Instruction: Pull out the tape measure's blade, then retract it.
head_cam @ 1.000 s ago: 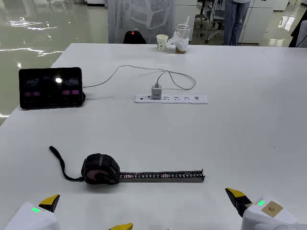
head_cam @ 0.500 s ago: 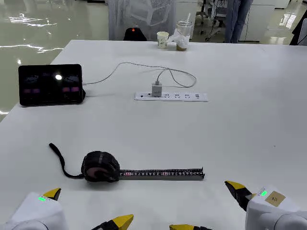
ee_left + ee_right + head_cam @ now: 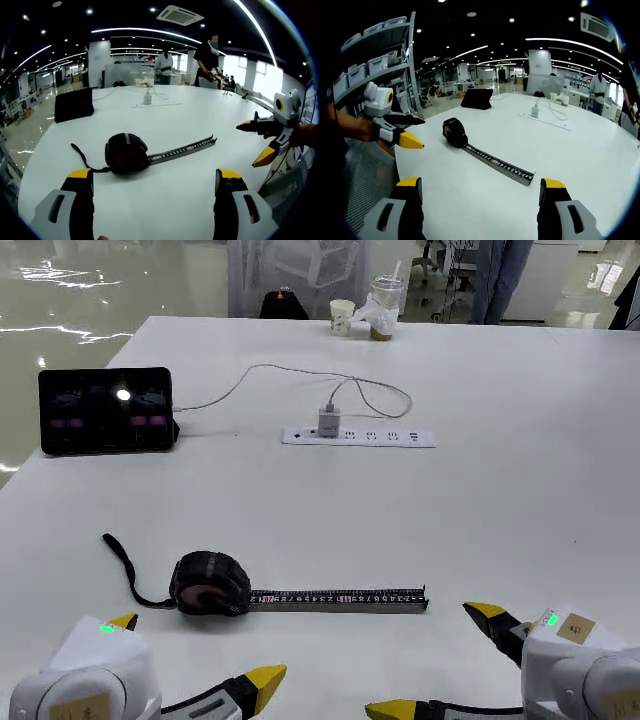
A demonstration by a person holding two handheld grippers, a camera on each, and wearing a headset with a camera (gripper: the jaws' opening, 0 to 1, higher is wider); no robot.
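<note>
A black tape measure (image 3: 209, 583) lies on the white table (image 3: 480, 500), its dark blade (image 3: 338, 598) pulled out to the right and flat on the surface, hook end (image 3: 423, 598) free. A black wrist strap (image 3: 122, 565) trails off its left side. My left gripper (image 3: 195, 660) hovers open at the near edge, below and left of the case (image 3: 126, 152). My right gripper (image 3: 440, 660) stands open near the front right, just short of the blade's tip (image 3: 527, 178). Neither touches the tape (image 3: 455, 132). The other gripper (image 3: 263, 142) shows at the right of the left gripper view.
A dark tablet (image 3: 105, 410) stands at the left. A white power strip (image 3: 358, 437) with a charger and cable lies mid-table. Cups (image 3: 341, 316) sit at the far edge. People stand beyond the table. Shelving (image 3: 375, 65) rises on the left in the right gripper view.
Both grippers have come up further into the head view from the near edge, toward the tape. The tape measure and its blade lie as before.
</note>
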